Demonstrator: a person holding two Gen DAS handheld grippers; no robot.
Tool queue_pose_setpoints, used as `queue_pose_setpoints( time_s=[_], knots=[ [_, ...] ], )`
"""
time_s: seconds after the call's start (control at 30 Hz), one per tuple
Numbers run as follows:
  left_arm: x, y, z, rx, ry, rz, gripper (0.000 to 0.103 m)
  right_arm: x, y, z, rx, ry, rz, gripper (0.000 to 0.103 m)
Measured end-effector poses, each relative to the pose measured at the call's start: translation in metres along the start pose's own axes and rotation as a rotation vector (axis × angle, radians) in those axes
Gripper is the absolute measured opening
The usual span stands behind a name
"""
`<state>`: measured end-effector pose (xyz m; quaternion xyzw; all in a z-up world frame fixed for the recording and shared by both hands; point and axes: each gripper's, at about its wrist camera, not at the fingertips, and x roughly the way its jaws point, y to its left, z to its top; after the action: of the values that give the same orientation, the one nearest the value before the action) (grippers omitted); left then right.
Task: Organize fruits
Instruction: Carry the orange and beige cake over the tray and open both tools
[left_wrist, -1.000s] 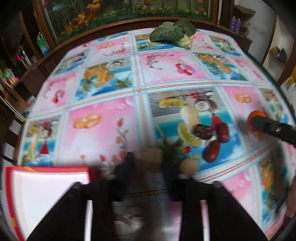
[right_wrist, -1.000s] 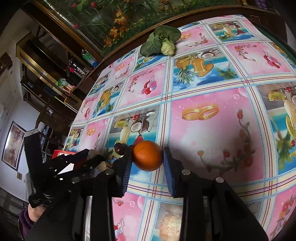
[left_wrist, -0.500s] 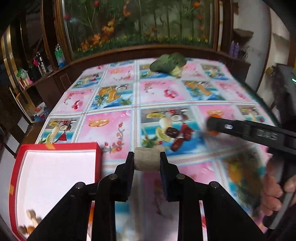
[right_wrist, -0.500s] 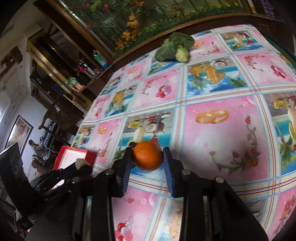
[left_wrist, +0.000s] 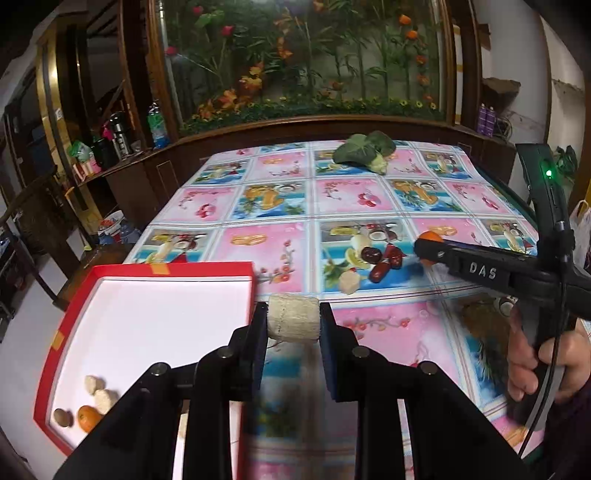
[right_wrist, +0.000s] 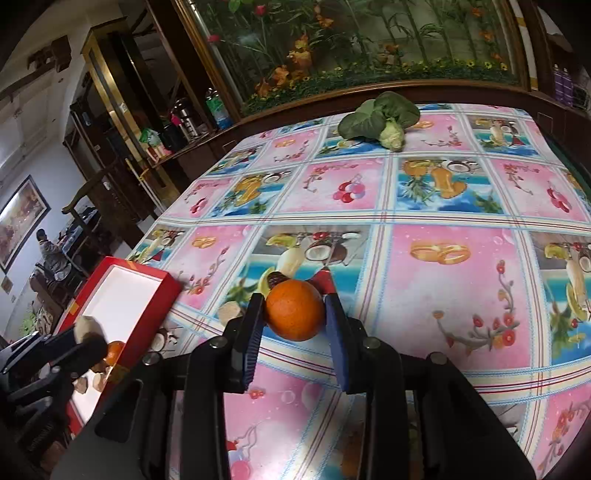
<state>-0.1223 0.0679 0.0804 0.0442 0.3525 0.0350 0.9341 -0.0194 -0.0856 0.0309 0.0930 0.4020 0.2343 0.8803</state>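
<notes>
My left gripper (left_wrist: 293, 319) is shut on a pale beige fruit chunk (left_wrist: 293, 318) and holds it above the table, just right of the red box (left_wrist: 166, 268) with a white inside. The box holds two beige chunks (left_wrist: 98, 391), a small orange (left_wrist: 88, 418) and a brown nut (left_wrist: 62, 417). My right gripper (right_wrist: 295, 310) is shut on an orange (right_wrist: 294, 309), lifted above the table. In the left wrist view it shows at the right (left_wrist: 428, 249). Dark red dates (left_wrist: 382, 258) and another beige chunk (left_wrist: 349, 282) lie on the tablecloth.
A leafy green vegetable (left_wrist: 365, 151) lies at the table's far end. The table carries a pink and blue fruit-print cloth (right_wrist: 443, 221). A wooden ledge with flowers stands behind, and shelves with bottles (left_wrist: 157, 125) are at the left.
Both grippers have risen from the table with their fruit. The left one lifted the beige chunk and now sits beside the red box; the right one holds the orange higher.
</notes>
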Motion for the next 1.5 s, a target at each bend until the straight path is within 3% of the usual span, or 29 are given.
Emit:
queue_pose_setpoints(
  time_s=[0.33,0.67,0.93,1.23,1.5],
  knots=[
    [-0.020,0.034,-0.014,-0.061,-0.030,0.021,0.025,-0.003,-0.011,-0.004,0.026,-0.036,-0.107,0.035],
    [-0.032,0.069,-0.025,-0.123,-0.057,0.035,0.025,-0.013,-0.007,-0.010,0.067,-0.062,-0.138,0.035],
    [-0.026,0.099,-0.036,-0.175,-0.035,0.056,0.025,-0.028,0.065,-0.024,-0.016,-0.105,0.004,0.035],
    [-0.022,0.130,-0.048,-0.226,-0.015,0.106,0.026,-0.004,0.163,-0.045,-0.136,-0.021,0.203,0.035],
    [-0.011,0.154,-0.056,-0.272,0.013,0.141,0.026,0.012,0.201,-0.062,-0.215,0.030,0.236,0.036]
  ],
)
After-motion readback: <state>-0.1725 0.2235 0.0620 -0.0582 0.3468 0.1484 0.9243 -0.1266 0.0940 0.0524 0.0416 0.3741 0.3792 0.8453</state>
